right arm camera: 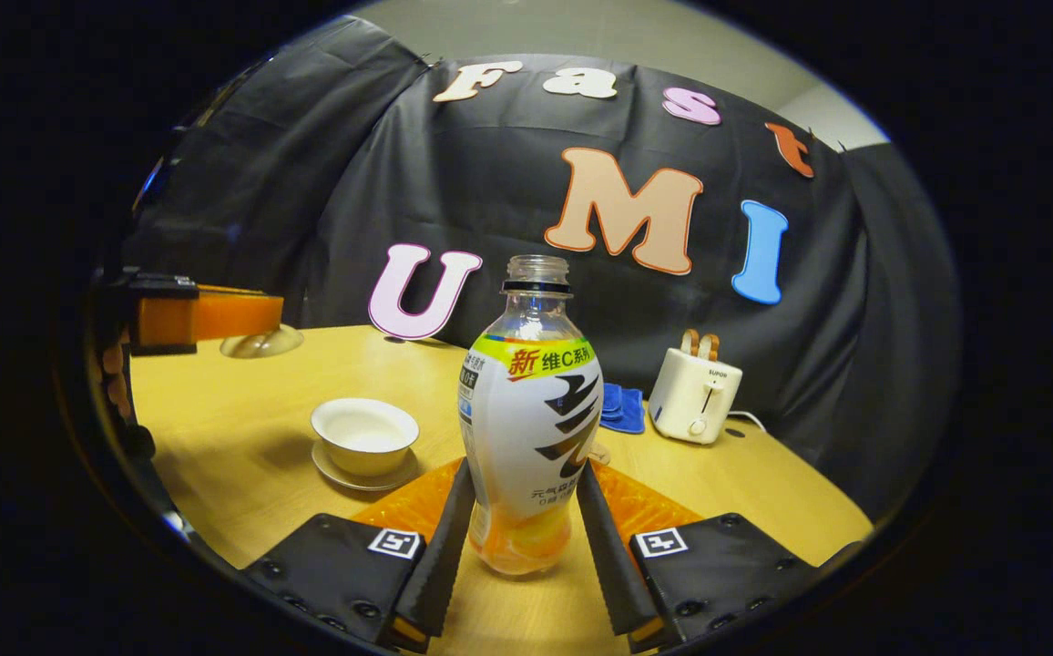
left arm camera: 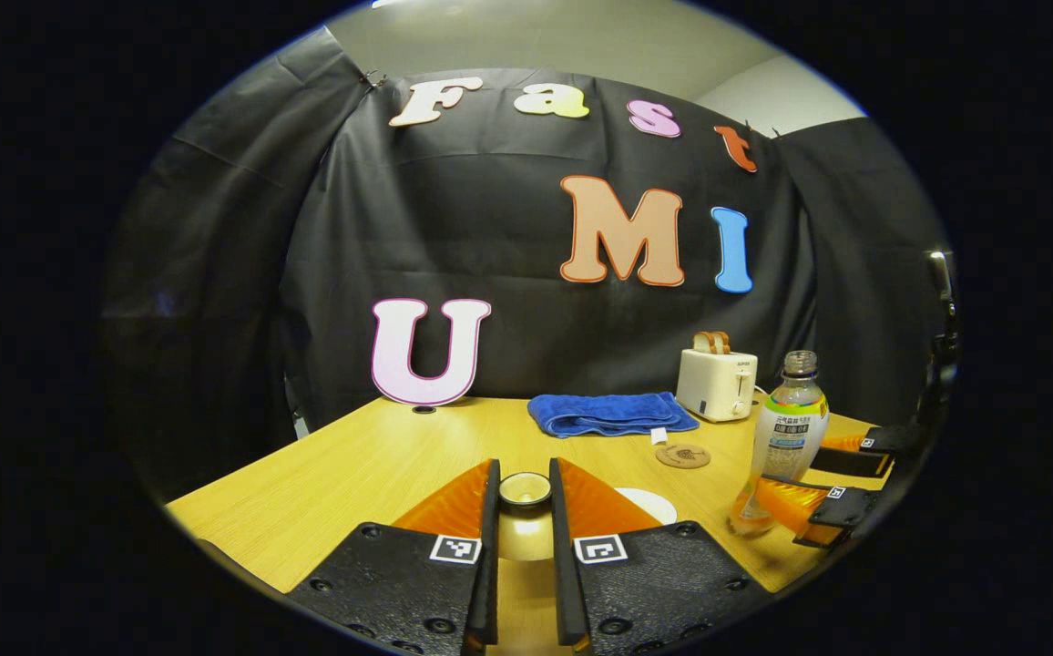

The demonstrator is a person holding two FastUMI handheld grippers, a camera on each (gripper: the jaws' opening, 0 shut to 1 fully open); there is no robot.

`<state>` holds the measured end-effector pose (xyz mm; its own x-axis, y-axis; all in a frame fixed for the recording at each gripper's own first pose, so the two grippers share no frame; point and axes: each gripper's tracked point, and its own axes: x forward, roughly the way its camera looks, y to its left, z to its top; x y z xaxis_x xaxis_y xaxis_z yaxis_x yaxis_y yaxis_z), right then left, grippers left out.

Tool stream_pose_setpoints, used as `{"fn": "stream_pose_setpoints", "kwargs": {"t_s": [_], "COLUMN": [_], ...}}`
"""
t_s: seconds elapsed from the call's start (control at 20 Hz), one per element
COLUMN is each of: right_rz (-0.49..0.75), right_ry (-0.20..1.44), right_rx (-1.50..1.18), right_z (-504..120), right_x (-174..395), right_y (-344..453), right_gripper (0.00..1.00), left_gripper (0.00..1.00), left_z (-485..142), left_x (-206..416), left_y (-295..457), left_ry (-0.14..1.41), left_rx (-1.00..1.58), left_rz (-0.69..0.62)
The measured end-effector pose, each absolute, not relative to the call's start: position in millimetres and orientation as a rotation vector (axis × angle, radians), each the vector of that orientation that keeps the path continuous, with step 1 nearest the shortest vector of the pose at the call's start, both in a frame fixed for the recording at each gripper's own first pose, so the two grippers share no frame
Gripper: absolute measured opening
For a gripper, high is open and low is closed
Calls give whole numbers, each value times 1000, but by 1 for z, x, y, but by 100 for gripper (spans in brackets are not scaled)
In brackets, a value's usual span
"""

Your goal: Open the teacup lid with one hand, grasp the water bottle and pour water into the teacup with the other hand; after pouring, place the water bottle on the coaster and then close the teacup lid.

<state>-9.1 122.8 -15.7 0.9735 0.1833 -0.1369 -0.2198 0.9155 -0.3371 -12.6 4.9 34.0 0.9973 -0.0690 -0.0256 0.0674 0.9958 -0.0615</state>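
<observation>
Left tool (left arm camera: 524,510): fingers pinch the teacup lid (left arm camera: 525,489) by its knob, lifted off the cup. Right tool (right arm camera: 526,528): fingers close on the lower body of the uncapped water bottle (right arm camera: 531,428), which stands upright with its base at the desk (right arm camera: 763,492). Open teacup (right arm camera: 364,435) sits on its saucer left of the bottle. Coaster (left arm camera: 682,456) lies near the blue towel (left arm camera: 608,412); toaster (left arm camera: 716,383) behind.
</observation>
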Motion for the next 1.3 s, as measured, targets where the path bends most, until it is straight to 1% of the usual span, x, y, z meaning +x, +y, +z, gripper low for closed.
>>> {"fn": "stream_pose_setpoints", "kwargs": {"t_s": [0.1,0.15,0.2,0.25,0.3,0.5,0.75,0.9,1.3], "right_rz": [201,201,207,212,219,238,220,223,230], "right_ry": [89,85,81,75,64,23,-25,-61,-129], "right_rx": [-467,-517,-562,-606,-650,-815,-1038,-1176,-1431], "right_z": [-19,-21,-24,-26,-25,-26,-25,-27,-23], "right_x": [-3,0,3,5,6,12,19,24,23], "right_y": [121,121,123,125,127,132,129,133,140], "right_gripper": [70,72,70,71,69,70,71,70,70], "left_gripper": [23,23,22,22,23,22,22,22,22], "left_z": [37,39,39,41,41,40,45,47,54], "left_x": [-13,-13,-13,-13,-13,-13,-15,-16,-19], "left_y": [9,11,14,16,19,26,34,36,40], "left_ry": [24,21,19,18,18,27,25,22,5], "left_rx": [-65,-66,-66,-68,-72,-84,-85,-93,-99], "left_rz": [-65,-62,-58,-57,-54,-45,-35,-34,-33]}}
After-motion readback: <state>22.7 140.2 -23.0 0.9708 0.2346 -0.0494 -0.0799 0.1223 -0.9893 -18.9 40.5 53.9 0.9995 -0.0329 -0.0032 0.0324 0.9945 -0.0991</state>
